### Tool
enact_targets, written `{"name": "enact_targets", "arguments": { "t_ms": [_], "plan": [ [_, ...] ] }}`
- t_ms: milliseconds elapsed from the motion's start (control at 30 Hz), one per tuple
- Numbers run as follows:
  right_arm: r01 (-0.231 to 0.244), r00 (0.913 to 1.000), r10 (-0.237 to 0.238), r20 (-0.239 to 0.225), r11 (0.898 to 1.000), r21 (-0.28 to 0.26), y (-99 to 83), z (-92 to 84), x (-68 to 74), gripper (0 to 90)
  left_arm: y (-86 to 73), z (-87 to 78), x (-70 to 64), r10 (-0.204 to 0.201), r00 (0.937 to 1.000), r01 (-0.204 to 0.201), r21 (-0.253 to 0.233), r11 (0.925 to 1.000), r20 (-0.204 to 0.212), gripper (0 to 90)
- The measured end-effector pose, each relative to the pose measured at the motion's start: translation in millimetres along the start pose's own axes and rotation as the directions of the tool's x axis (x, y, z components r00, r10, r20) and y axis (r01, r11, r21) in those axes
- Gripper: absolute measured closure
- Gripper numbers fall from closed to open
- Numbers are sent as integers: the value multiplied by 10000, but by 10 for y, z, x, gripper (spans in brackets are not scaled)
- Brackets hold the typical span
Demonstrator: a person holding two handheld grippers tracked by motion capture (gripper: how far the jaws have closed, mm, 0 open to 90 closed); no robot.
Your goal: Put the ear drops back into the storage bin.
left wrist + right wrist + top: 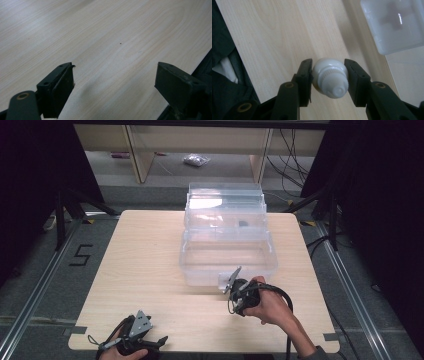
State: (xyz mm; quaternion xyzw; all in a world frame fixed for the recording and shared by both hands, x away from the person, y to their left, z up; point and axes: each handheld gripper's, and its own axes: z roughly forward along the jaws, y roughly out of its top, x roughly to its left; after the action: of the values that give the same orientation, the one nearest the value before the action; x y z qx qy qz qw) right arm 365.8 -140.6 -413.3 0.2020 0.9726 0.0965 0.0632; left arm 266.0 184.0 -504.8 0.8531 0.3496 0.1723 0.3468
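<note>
- Nearest the person's edge of the table point(150, 270), the left hand point(125, 351) is resting low at the front-left corner, wrapped around the left gripper point(162, 340), which is pointing off to the right along the edge.
- In the left gripper view, that gripper's point(115, 82) jaws are standing wide apart over bare pale wood, with nothing between them.
- A little further in and to the right, the right forearm is coming up from the bottom edge at a slant, and the right hand point(270, 306) is gripping the right gripper point(231, 285) with the wrist bent so the tool is angling up and left toward the box.
- The grey plate on top of the right gripper is tilting toward the near wall of the box.
- In the right gripper view, that gripper's point(329, 75) jaws are pressing on either side of a small white bottle point(330, 77), its ribbed cap and nozzle end pointing back toward the camera.
- The bottle is being held over the wood just in front of the box; whether it is touching the table I cannot tell.
- Beyond that, a clear plastic box point(227, 255) is sitting open at the middle-back of the table, its lid leaning up behind it.
- Something small and dark is lying in the far part of the box, too small to make out.
</note>
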Motion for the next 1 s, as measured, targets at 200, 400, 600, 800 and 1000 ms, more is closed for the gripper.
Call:
{"name": "enact_targets", "arguments": {
  "t_ms": [200, 400, 600, 800, 1000],
  "plan": [
    [-91, 9998, 89, -203, 9999, -71, -27, -89, -46, 601, 2, 0, 1, 81, 10000, -81, 39, 10000, 13, 150],
    [-129, 9995, 127, -290, 9999, -37, -61, -165, -100, 601, 3, -8, 8, 225, 9997, -225, 154, 9996, 23, 149],
    [-149, 9992, 148, -364, 9999, -23, -96, -235, -167, 600, 3, -7, 9, 212, 9998, -212, 152, 9997, 20, 149],
    [-354, 9992, 354, -184, 9994, -8, -120, -313, -207, 601, 2, 3, 2, 97, 9999, -97, 71, 9999, 28, 149],
    [-300, 9994, 295, -202, 9993, -244, -131, -454, -288, 601, 2, 4, -1, 43, 10000, -43, 35, 10000, 18, 149]
  ]
}}
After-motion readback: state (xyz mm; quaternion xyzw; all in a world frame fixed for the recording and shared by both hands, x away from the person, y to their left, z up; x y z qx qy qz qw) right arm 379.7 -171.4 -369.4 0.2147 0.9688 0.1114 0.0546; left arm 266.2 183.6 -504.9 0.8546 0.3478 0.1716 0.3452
